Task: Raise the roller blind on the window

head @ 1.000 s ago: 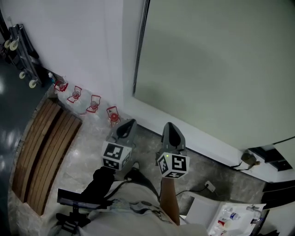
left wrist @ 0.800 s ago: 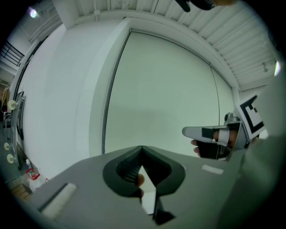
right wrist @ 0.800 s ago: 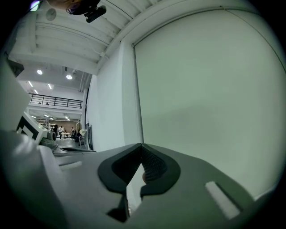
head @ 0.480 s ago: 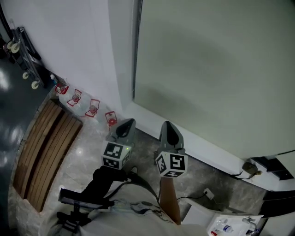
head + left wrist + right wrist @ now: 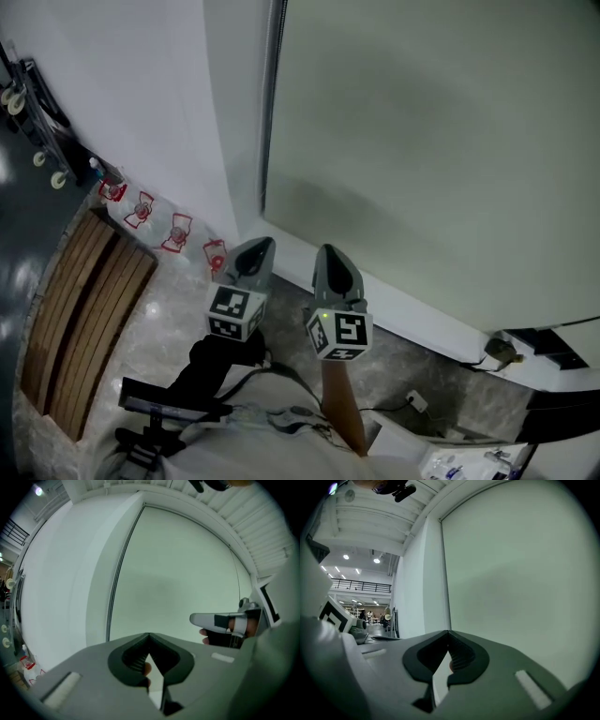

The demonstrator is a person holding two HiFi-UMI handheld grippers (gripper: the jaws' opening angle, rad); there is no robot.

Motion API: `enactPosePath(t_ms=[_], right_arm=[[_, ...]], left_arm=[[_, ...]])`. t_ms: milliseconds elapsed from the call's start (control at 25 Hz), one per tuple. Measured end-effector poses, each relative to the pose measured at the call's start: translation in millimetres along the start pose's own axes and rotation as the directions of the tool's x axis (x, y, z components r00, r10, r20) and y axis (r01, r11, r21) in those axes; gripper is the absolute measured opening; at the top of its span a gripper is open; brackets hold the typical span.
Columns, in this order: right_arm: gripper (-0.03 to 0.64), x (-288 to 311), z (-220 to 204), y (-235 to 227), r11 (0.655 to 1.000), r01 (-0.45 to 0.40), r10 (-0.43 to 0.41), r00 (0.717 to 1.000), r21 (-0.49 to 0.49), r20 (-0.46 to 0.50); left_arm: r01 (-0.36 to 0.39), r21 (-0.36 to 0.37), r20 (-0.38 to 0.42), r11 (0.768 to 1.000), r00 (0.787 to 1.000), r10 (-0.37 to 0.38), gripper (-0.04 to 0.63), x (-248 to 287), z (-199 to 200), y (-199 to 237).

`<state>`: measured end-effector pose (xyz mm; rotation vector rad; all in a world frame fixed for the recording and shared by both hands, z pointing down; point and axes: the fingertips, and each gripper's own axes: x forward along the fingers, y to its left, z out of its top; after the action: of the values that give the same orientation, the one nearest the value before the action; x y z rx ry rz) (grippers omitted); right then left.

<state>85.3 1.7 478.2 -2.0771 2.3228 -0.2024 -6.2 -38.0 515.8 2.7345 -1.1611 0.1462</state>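
Hanging down over the window, the roller blind (image 5: 422, 141) fills the upper right of the head view as a plain pale grey-green sheet, and its lower edge sits just above a white sill (image 5: 403, 314). A dark upright strip (image 5: 271, 103) runs along the blind's left edge, next to the white wall (image 5: 131, 94).

The left tongs (image 5: 258, 247) and the right tongs (image 5: 327, 253) are held side by side, both pointing towards the lower left part of the blind. In each gripper view the jaws are closed tip to tip with nothing between them. The blind lies straight ahead, apart from the tips. The left gripper view also shows the right tongs off to its right.

On the stone-patterned floor (image 5: 178, 319) a slatted wooden board (image 5: 80, 319) lies to the left. A row of small red-and-white items (image 5: 141, 208), too small to make out, stands along the foot of the wall. A wheeled cart (image 5: 33, 103) is at the top left, and a plug with its cable (image 5: 412, 403) lies at the lower right
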Motion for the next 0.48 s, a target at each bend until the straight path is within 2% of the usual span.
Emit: enactPosePath(t_ms=[280, 480], right_arm=[[0.002, 64.8, 19.0, -18.0, 1.0, 0.009, -0.009, 1.0, -0.011, 0.018], [0.002, 128.2, 15.2, -18.6, 1.0, -0.003, 0.003, 1.0, -0.001, 0.001]], left_arm=[[0.0, 0.002, 0.024, 1.0, 1.0, 0.0, -0.002, 54.8, 22.7, 41.7], [0.003, 0.004, 0.033, 1.0, 0.999, -0.003, -0.002, 93.0, 31.7, 85.1]])
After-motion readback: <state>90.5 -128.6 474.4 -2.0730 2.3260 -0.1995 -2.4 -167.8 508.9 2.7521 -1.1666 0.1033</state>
